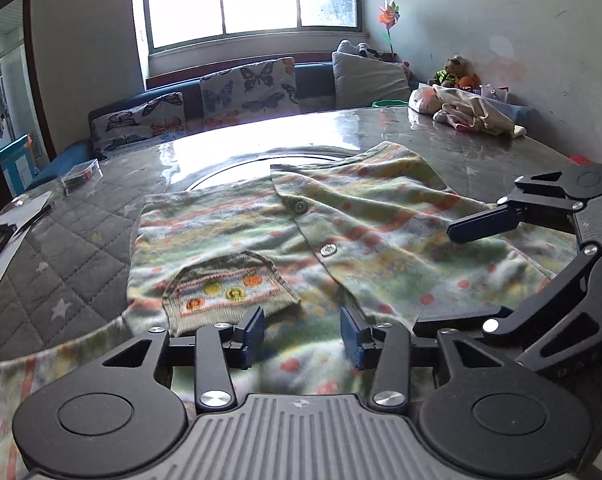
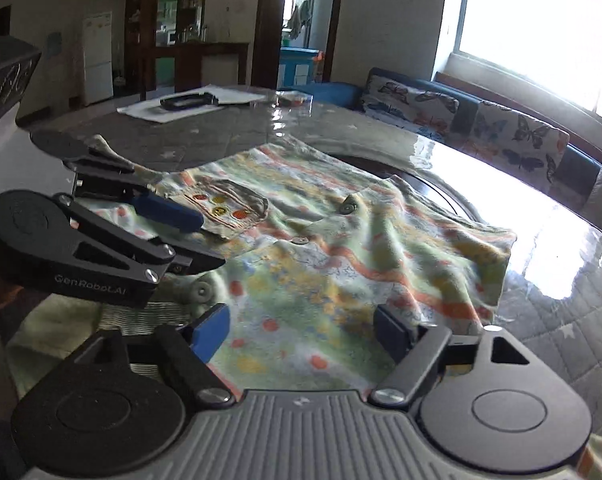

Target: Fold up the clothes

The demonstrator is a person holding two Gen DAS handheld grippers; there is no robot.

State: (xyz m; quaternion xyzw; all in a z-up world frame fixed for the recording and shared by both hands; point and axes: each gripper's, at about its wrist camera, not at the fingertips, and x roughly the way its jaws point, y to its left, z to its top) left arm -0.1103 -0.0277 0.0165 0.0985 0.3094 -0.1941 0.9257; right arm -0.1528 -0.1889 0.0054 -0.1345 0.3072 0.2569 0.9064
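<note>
Green patterned shirt (image 1: 341, 232) flat on table (image 1: 381, 128) — both grippers' fingers apart.

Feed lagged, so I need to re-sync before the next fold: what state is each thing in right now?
Left gripper: open, fingers over the cardigan's near edge, holding nothing.
Right gripper: open, over the cardigan, holding nothing.
Patterned cardigan: spread on the table, wrinkled, front partly unbuttoned.
Chest pocket: flat, facing up.
Cream clothes pile: crumpled at the table's far corner.
</note>
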